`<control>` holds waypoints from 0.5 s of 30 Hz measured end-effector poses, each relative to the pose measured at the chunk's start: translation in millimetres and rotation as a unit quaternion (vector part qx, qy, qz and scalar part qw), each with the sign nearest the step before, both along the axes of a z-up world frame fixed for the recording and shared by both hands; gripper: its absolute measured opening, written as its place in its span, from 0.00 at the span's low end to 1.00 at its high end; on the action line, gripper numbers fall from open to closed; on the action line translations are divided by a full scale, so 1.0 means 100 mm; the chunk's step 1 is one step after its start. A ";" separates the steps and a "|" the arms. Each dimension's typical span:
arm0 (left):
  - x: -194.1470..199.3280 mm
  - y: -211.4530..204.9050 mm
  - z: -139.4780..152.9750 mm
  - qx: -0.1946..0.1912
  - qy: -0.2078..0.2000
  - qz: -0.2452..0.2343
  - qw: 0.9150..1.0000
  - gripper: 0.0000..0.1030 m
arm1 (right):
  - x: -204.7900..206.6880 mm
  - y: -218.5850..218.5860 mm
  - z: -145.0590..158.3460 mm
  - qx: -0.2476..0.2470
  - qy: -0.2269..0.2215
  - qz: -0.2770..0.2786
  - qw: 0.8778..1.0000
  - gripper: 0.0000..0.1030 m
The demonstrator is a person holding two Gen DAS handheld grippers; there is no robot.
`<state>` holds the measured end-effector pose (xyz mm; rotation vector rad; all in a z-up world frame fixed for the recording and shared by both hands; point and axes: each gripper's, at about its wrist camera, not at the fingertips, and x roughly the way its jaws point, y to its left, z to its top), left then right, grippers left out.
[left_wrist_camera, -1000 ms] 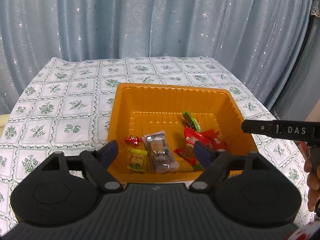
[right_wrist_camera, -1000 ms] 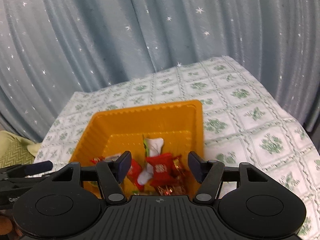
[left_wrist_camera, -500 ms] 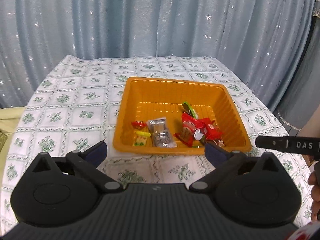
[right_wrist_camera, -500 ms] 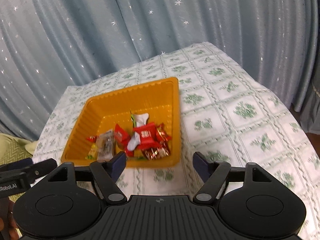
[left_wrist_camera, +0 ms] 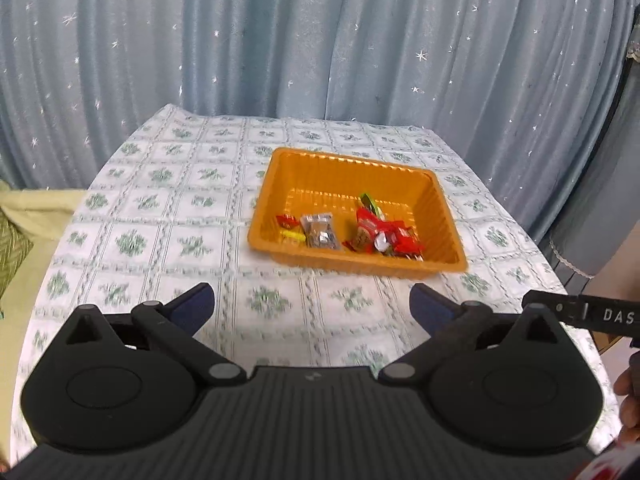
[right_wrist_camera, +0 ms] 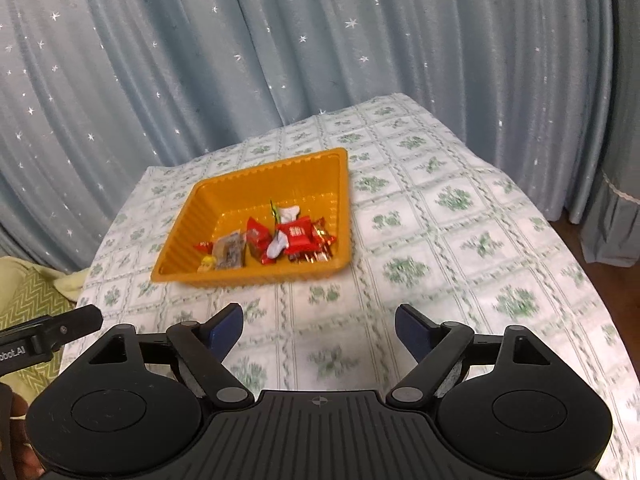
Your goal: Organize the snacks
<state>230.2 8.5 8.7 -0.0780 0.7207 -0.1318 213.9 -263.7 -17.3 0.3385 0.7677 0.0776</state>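
Snacks (left_wrist_camera: 360, 232) heaped in orange tray (left_wrist_camera: 452, 240); my left gripper (left_wrist_camera: 310, 304) released, right gripper (right_wrist_camera: 318, 328) just widening, both empty; reaching in could snag several wrappers together

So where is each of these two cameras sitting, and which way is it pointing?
Left wrist view: sits on the left hand-held gripper, looking forward and down at the orange tray; jaws open, a hand at the right edge.
Right wrist view: sits on the right hand-held gripper, facing the tray from its other side; jaws open and empty, having just been opening.
Both share the tray, the snacks, the tablecloth and the curtain.
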 end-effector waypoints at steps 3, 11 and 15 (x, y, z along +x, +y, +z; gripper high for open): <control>-0.24 0.02 0.02 -0.009 0.006 0.011 1.000 1.00 | -0.20 0.02 0.01 -0.005 0.002 0.001 1.000 0.81; -0.84 -0.06 0.06 0.004 0.010 0.020 1.000 1.00 | -0.80 0.05 0.07 -0.017 -0.002 0.009 1.000 0.81; -1.13 -0.10 0.09 0.006 0.006 0.027 1.000 1.00 | -1.08 0.08 0.12 -0.030 -0.005 0.014 0.999 0.81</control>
